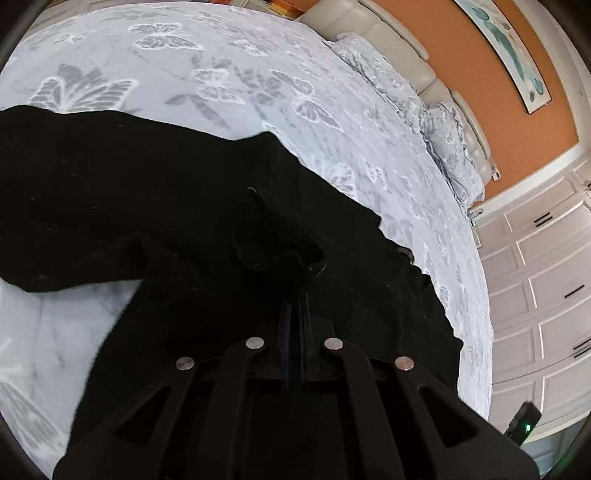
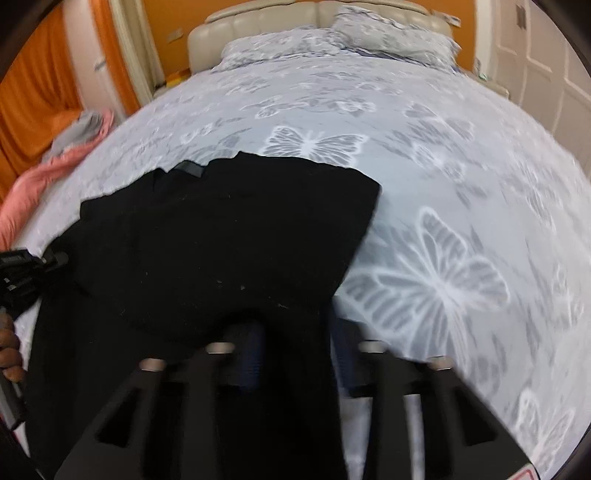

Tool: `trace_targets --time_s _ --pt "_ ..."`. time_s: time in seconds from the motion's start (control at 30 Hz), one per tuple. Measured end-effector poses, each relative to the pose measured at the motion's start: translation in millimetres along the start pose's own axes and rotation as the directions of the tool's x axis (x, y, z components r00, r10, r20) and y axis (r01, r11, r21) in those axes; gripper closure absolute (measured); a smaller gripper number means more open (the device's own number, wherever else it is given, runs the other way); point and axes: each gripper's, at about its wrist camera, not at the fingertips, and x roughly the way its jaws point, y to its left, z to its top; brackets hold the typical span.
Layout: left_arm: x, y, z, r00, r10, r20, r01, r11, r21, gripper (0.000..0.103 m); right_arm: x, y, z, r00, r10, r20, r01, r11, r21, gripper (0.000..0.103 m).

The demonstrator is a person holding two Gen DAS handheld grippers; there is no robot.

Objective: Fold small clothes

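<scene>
A black garment point(image 1: 155, 199) lies on the butterfly-print bedspread point(image 1: 229, 85). My left gripper point(image 1: 295, 295) is shut on a bunched fold of the garment, held a little above the bed. In the right wrist view the same garment point(image 2: 229, 236) spreads flat ahead, and its near edge drapes between the fingers of my right gripper point(image 2: 295, 343). The right jaws stand apart with cloth between them. The left gripper point(image 2: 26, 269) also shows at the far left of that view, at the garment's edge.
Pillows point(image 2: 391, 40) and a cream headboard point(image 2: 266, 18) are at the bed's far end. A pink and grey cloth pile point(image 2: 62, 147) lies at the left bed edge. White wardrobe doors point(image 1: 535, 288) stand to the right.
</scene>
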Motion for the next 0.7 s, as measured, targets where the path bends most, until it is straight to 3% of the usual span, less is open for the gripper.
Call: trace_targets --time_s 0.07,0.13,0.2,0.37,0.47,0.5,0.57,0.7 --pt "2 -1 -1 1.000 -0.006 -0.010 0.006 1.000 0.010 0.101 -8 -32 2 0.999 0.033 0.040 -0.038 0.989 0.141 0.099" --pt "14 -4 -8 0.999 0.011 -0.050 -0.008 0.999 0.041 0.101 -1 -72 -10 0.997 0.077 0.016 -0.078 0.951 0.301 0.100" --pt "22 -4 -18 0.998 0.033 -0.056 -0.030 0.997 0.070 0.101 7 -85 -24 0.992 0.124 0.025 -0.125 0.922 0.365 0.100" --pt "19 3 -22 0.999 -0.001 -0.033 0.003 0.999 0.050 0.101 1 -76 -23 0.995 0.099 0.020 -0.101 0.946 0.308 0.098" --pt "19 3 -21 0.999 -0.002 -0.042 0.005 0.997 0.072 0.100 -22 -70 -21 0.998 0.062 0.005 -0.061 0.961 0.271 0.085" --pt "19 2 -22 0.999 0.000 -0.041 0.004 0.997 0.080 0.100 -41 -66 -22 0.999 0.028 0.044 -0.038 0.966 0.255 0.081" --pt "21 2 -23 0.999 0.004 -0.034 -0.001 0.996 0.085 0.100 -67 -56 -20 0.991 0.000 0.130 -0.031 0.971 0.236 0.080" --pt "19 0 -26 1.000 0.015 -0.023 -0.013 0.997 0.071 0.100 -38 -17 -1 0.995 0.089 0.047 -0.094 0.989 0.113 0.091"
